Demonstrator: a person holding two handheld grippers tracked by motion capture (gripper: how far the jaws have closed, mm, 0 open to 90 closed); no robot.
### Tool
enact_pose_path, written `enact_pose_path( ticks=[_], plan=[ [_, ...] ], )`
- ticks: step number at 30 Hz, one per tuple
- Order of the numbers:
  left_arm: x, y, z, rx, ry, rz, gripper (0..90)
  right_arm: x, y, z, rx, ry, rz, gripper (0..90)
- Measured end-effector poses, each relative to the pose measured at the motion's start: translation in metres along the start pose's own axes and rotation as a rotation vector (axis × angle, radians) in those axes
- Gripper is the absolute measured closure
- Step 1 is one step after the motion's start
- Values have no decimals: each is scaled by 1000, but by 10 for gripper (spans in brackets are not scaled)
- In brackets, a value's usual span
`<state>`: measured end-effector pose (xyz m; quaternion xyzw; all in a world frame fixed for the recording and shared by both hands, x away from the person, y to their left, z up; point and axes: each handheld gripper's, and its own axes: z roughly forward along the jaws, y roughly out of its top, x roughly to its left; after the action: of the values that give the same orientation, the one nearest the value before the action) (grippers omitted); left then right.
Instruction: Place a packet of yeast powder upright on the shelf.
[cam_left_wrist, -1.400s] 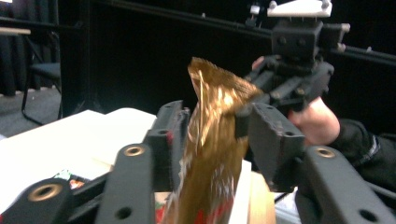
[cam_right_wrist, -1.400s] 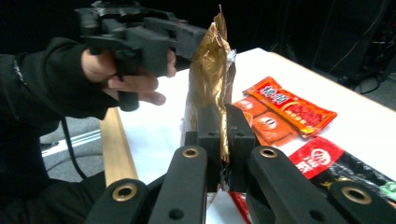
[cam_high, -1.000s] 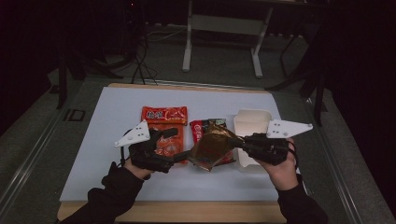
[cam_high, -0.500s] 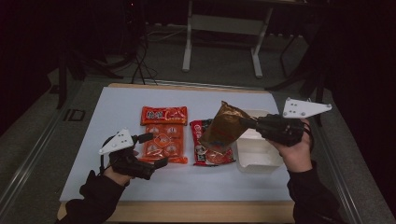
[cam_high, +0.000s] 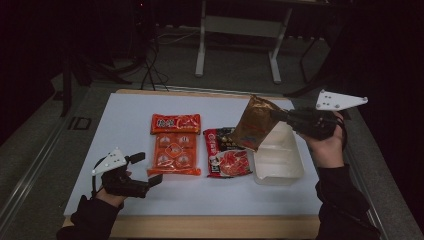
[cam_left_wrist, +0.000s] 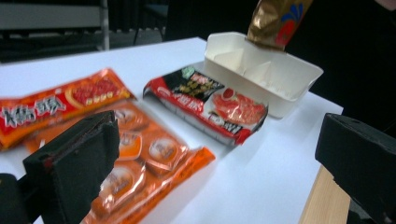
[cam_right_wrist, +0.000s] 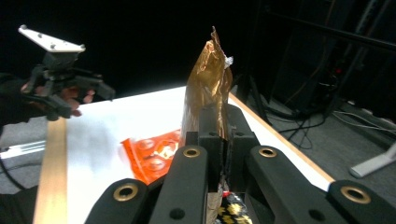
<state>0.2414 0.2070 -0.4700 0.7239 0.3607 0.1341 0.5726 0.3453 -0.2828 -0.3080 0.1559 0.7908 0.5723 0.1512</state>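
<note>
Your right gripper (cam_high: 278, 116) is clenched on the edge of a crinkled golden-brown foil packet (cam_high: 253, 123), which hangs in the air above the white plastic compartment tray (cam_high: 277, 162) at the right side of the white table (cam_high: 125, 115). Your left gripper (cam_high: 149, 170) has just been opening; its jaws are now released wide with nothing between them, low over the table near the orange snack pack of small sealed cups (cam_high: 174, 154). A red and black food packet (cam_high: 226, 152) lies between that pack and the tray.

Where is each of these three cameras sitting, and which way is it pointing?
High view: above the table, looking down; both forearms, left gripper, right gripper.
Left gripper view: between its open jaws, facing the white tray.
Right gripper view: along shut jaws clamping the brown packet.
All three show the orange packet.
</note>
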Motion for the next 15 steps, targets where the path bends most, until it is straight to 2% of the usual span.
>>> enact_pose_path(
  ticks=[1, 5, 9, 10, 12, 15],
  plan=[
    [1, -2, 0, 5, 7, 3, 0, -10, -1, -2, -1, -21, 0, 884],
    [5, -11, -1, 9, 37, 22, 0, -22, -3, -5, -6, -57, -20, 885],
    [11, -18, -1, 11, 58, 23, 0, -35, -5, -10, -13, -68, -9, 885],
    [12, -19, -1, 10, 63, 25, 0, -40, -4, -11, -12, -86, -16, 885],
    [14, -21, -1, 2, 72, 36, 0, -47, -4, -14, -13, -90, -10, 885],
    [16, -24, -2, -8, 84, 60, 0, -59, -4, -18, 1, -124, -10, 885]
  ],
)
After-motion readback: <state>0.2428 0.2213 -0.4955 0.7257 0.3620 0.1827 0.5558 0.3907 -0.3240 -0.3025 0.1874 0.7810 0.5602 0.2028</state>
